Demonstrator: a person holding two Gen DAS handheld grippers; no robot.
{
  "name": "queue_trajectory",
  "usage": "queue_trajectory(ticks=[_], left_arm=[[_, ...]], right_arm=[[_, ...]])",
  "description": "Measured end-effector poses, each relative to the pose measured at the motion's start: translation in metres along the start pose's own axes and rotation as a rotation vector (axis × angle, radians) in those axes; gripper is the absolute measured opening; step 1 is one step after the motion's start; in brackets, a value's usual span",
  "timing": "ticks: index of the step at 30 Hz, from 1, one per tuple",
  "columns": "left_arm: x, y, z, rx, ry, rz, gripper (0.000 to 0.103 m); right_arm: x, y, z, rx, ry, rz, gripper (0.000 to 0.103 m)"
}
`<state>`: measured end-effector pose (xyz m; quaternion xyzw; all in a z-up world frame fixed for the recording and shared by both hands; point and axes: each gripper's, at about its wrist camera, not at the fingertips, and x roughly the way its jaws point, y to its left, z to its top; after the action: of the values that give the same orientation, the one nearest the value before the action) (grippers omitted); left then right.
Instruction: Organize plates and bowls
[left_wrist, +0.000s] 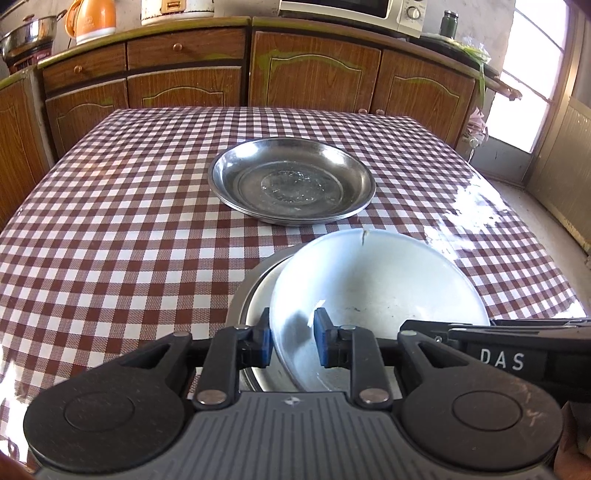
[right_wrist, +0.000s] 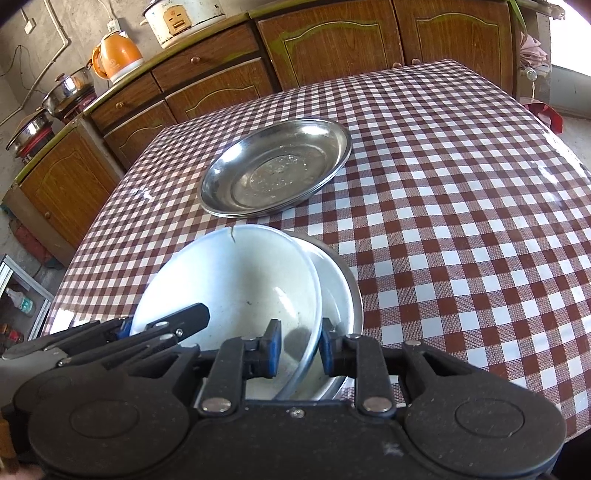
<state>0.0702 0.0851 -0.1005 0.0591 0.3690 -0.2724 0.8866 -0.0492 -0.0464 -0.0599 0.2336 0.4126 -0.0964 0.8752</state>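
Observation:
A stack of steel plates (left_wrist: 291, 181) (right_wrist: 277, 168) sits mid-table on the checked cloth. Nearer, a white bowl (left_wrist: 380, 291) (right_wrist: 236, 280) with a cracked far rim lies tilted inside a steel bowl (left_wrist: 255, 291) (right_wrist: 347, 295). My left gripper (left_wrist: 293, 341) straddles the white bowl's near-left rim, pads apart on either side of it. My right gripper (right_wrist: 299, 349) straddles its near-right rim the same way, with a gap between pads and rim. Each gripper shows at the edge of the other's view.
The table (left_wrist: 110, 221) has a red-and-white checked cloth. Wooden cabinets (left_wrist: 314, 70) stand behind it with an orange kettle (left_wrist: 92, 18), a rice cooker (right_wrist: 181, 18), a microwave (left_wrist: 354, 11) and pots (right_wrist: 70, 88). A bright doorway (left_wrist: 535, 74) is at the right.

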Motion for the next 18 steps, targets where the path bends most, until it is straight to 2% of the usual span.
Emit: queue_trajectory(ticks=[6, 10, 13, 14, 16, 18], left_arm=[[-0.003, 0.002, 0.000, -0.029, 0.004, -0.009, 0.024], [-0.008, 0.003, -0.001, -0.038, -0.009, -0.003, 0.024], [-0.015, 0.003, 0.001, -0.026, -0.042, 0.027, 0.025], [-0.015, 0.004, 0.003, -0.034, -0.038, 0.023, 0.025], [-0.016, 0.007, 0.002, -0.053, -0.030, 0.021, 0.026], [-0.017, 0.008, 0.002, -0.057, -0.034, 0.021, 0.031]], right_arm=[[-0.003, -0.002, 0.002, 0.009, 0.007, 0.003, 0.029], [-0.005, -0.010, 0.004, 0.057, 0.021, 0.042, 0.033], [-0.008, -0.009, 0.006, 0.039, 0.031, 0.075, 0.051], [-0.009, -0.009, 0.007, 0.045, 0.031, 0.084, 0.054], [-0.013, -0.009, 0.008, 0.038, 0.020, 0.077, 0.055], [-0.018, -0.008, 0.009, 0.027, 0.008, 0.069, 0.057]])
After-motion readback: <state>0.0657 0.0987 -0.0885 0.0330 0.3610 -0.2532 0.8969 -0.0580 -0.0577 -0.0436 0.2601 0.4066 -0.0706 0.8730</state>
